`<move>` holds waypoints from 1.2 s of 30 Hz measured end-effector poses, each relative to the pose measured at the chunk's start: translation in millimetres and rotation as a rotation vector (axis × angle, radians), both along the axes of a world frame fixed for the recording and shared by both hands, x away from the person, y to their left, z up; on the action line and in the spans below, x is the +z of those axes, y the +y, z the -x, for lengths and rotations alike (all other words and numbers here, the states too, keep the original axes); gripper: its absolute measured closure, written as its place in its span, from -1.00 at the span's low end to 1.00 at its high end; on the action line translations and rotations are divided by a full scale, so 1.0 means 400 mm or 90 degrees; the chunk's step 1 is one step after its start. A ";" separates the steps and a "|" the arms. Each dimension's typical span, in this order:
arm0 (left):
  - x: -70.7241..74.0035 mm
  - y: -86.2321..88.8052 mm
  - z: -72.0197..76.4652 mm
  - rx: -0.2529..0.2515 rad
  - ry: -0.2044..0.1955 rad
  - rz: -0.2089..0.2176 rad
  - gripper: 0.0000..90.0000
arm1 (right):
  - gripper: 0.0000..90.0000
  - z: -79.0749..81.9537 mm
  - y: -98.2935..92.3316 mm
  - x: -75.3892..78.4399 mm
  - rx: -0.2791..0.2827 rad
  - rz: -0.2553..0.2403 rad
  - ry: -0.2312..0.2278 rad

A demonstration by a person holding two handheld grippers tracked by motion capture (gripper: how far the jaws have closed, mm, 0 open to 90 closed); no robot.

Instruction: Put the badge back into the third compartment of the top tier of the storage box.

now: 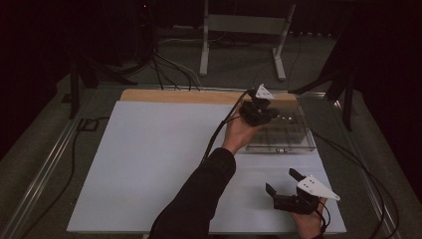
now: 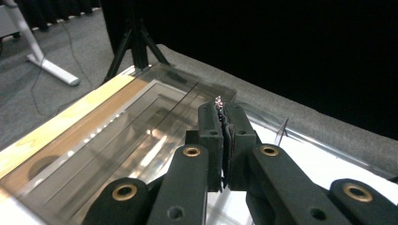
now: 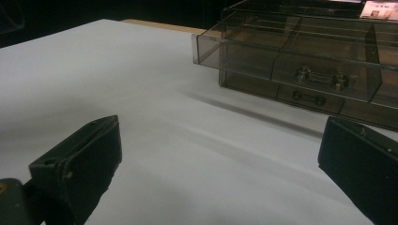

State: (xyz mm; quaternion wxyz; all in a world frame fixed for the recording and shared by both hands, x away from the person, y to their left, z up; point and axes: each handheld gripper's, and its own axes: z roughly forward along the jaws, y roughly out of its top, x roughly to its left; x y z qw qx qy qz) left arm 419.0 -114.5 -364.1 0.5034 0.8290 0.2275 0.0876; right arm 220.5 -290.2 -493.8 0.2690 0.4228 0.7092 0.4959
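Carrying a tiny item pinched between its closed jaws, the left gripper (image 1: 260,110) hangs above the smoked clear drawer box (image 1: 298,139), which stands on the white table sheet (image 1: 149,164). We judge the step in hand to be the transport of the small piece (image 2: 218,101) toward a compartment of the box; the next move calls for lowering the tips over an open tray and parting the jaws there. The right gripper (image 1: 282,183) rests nearer the person, jaws spread wide and holding nothing, with the box ahead of it.

From the left gripper view we see the glinting speck at the jaw tips, too small to identify, and the box's top directly below. From the right gripper view we see the box front: an upper drawer (image 3: 244,47) pulled partly out, and two metal handles (image 3: 319,77). From the high view we place both hands.
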 end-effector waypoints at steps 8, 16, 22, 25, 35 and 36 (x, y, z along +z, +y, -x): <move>-0.010 -0.075 0.004 -0.021 0.007 -0.007 0.98 | -1.00 0.003 -0.002 0.001 -0.001 -0.004 0.001; -0.024 -0.141 0.003 -0.038 0.015 -0.020 0.98 | -1.00 0.002 -0.002 0.001 0.000 -0.007 0.002; -0.060 -0.188 0.004 -0.046 0.033 -0.048 0.98 | -1.00 0.003 -0.003 0.001 -0.001 -0.009 0.002; -0.082 -0.206 0.008 -0.054 0.036 -0.076 0.98 | -1.00 0.003 -0.003 0.002 0.001 -0.009 0.001; -0.109 -0.225 0.002 -0.063 0.070 -0.074 0.91 | -1.00 0.005 -0.005 0.003 0.000 -0.011 0.000; -0.108 -0.222 0.001 -0.059 0.071 -0.065 0.86 | -1.00 0.005 -0.005 0.003 0.000 -0.011 0.000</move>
